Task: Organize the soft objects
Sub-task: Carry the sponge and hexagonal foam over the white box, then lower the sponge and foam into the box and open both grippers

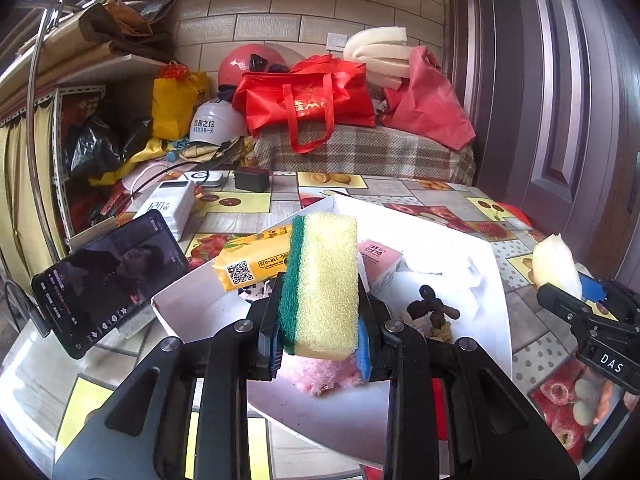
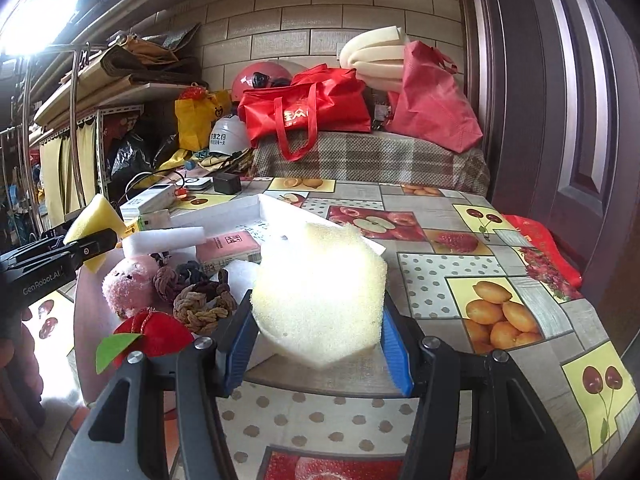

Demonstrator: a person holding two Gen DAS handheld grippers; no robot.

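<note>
My left gripper [image 1: 320,320] is shut on a yellow sponge with a green scouring side [image 1: 326,280], held upright over a white tray [image 1: 480,264]. In the tray lie a pink plush [image 1: 320,376], a yellow tissue pack [image 1: 252,264], a pink pack [image 1: 380,260] and dark knotted rope [image 1: 432,312]. My right gripper [image 2: 316,344] is shut on a pale foam chunk [image 2: 320,292] just right of the tray's contents. From the right wrist, the left gripper [image 2: 80,248] shows at the left edge with its sponge [image 2: 96,216], near rope knots [image 2: 200,304] and a red felt apple [image 2: 156,336].
A phone on a stand [image 1: 108,280], a white power bank [image 1: 168,208] and a black adapter [image 1: 252,179] sit left and behind the tray. Red bags [image 1: 308,100] pile on a plaid bench beyond the fruit-print tablecloth [image 2: 480,312]. A dark door [image 1: 560,120] stands at the right.
</note>
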